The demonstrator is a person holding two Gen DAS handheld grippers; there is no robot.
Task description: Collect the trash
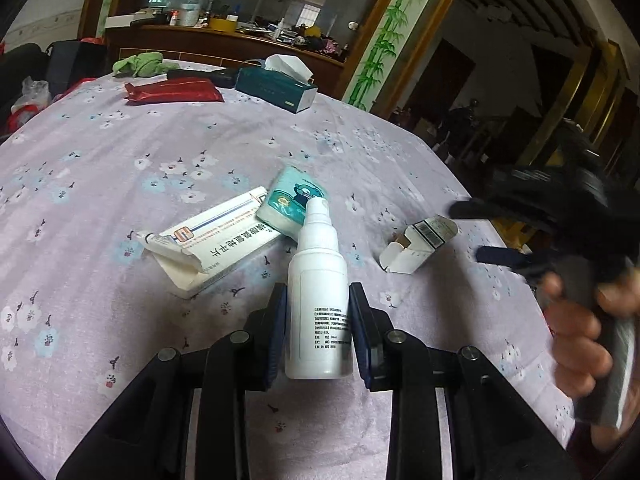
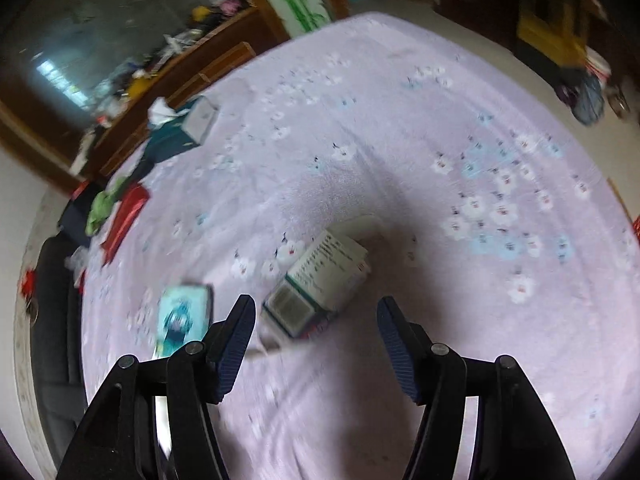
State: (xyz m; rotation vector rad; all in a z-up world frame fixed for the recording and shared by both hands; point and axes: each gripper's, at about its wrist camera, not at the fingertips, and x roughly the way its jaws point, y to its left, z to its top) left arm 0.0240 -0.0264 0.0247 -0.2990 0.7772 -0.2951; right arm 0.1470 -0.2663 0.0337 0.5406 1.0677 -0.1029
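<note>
- The left tool [image 1: 318, 320] is closed on a white spray bottle [image 1: 319, 292], its blue pads touching the bottle's two sides, with the nozzle end pointing away from the camera.
- The bottle sits over a counter [image 1: 120, 160] covered with a lilac cloth printed with small flowers; whether it is lifted off the cloth cannot be told.
- Just past the bottle's nozzle lies a teal tissue pack [image 1: 294, 200] with a cartoon figure, and beside it on the left a long white medicine box [image 1: 224, 236] with an open flap, its corner touching the pack.
- To the right of the bottle, apart from it, lies a small opened carton [image 1: 416, 246] with a barcode on one face.
- The right tool [image 1: 492, 236] comes in from the right edge of the left wrist view, blurred, gripped by a person's hand [image 1: 580, 332], its fingers near the small carton.
- In the right wrist view the right tool [image 2: 316, 332] stands wide apart and holds nothing; the small carton [image 2: 320, 280] lies on the cloth just ahead, between the lines of the two fingers, and the picture is blurred.
- At the far edge of the counter stand a dark green tissue box [image 1: 280, 84], a red packet [image 1: 174, 90] and a crumpled green cloth [image 1: 142, 63].
</note>
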